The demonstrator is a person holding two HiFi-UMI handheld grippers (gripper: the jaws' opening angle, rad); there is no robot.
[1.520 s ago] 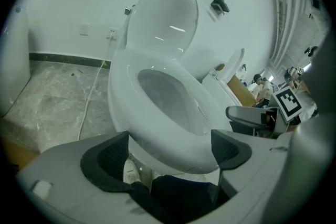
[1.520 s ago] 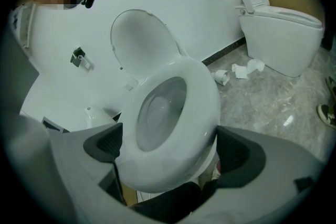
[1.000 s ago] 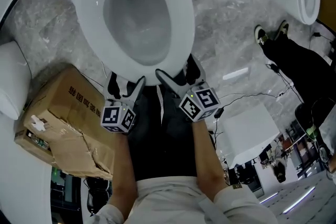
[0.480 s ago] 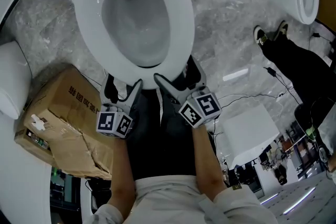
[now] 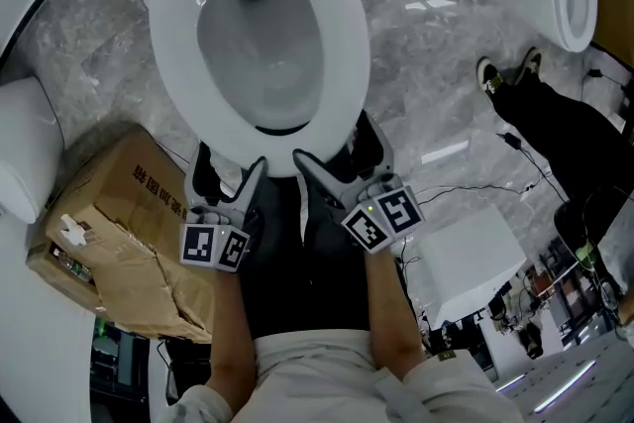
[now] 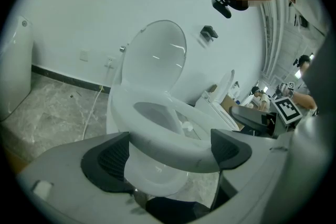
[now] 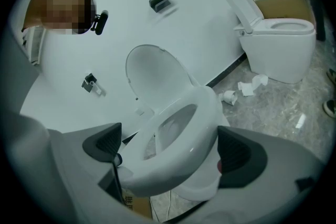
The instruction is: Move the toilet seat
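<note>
toilet seat [image 5: 347, 54] rim, between open left gripper [image 6: 170, 149]

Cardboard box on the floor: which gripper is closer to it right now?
Left. The left gripper is beside the cardboard box, jaws open at the toilet seat front rim. The right gripper is farther along that rim, beyond the left one from the box.

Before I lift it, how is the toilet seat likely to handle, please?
The toilet seat looks a rigid, glossy ring: probably stiff but slippery at its rounded front. It seems hinged at the rear below the raised lid, so it should pivot up, not lift free.
</note>
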